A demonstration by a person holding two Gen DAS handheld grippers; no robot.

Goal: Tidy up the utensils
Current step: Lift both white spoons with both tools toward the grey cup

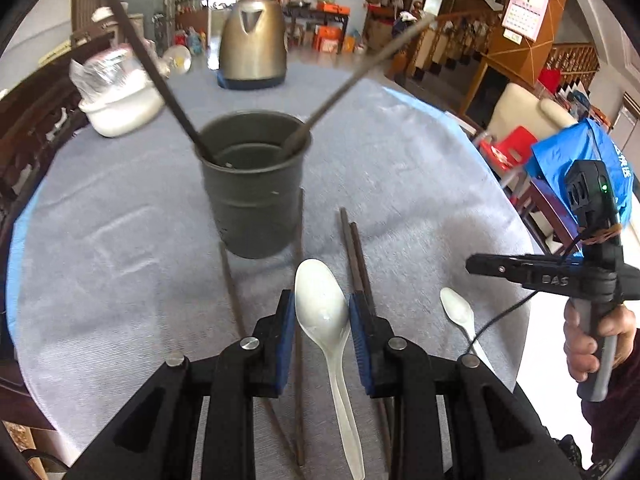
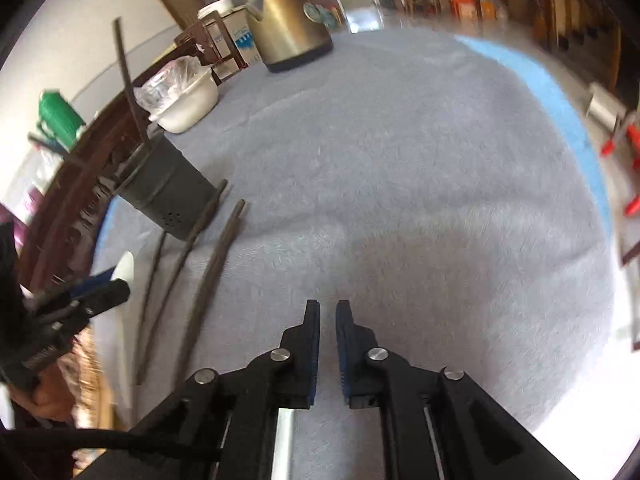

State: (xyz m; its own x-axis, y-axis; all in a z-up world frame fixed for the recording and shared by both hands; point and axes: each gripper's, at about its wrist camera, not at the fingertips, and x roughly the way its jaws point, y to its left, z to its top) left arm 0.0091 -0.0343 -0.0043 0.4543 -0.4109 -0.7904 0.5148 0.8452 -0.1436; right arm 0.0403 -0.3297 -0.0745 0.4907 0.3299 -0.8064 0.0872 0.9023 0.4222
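Straddling the large white plastic spoon (image 1: 322,316) with jaws parted, the left gripper (image 1: 322,300) is lined up for a grasp toward the dark holder cup (image 1: 253,184), while the right gripper (image 2: 328,308) is kept aside, narrowly open and empty.

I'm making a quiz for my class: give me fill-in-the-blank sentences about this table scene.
1. The left gripper is open around a white ____.
2. Two chopsticks already stand in the dark metal ____.
3. A smaller white spoon lies to the ____ of the big one.
4. At the table's far end stands a brass-coloured ____.

Missing words: spoon; cup; right; kettle
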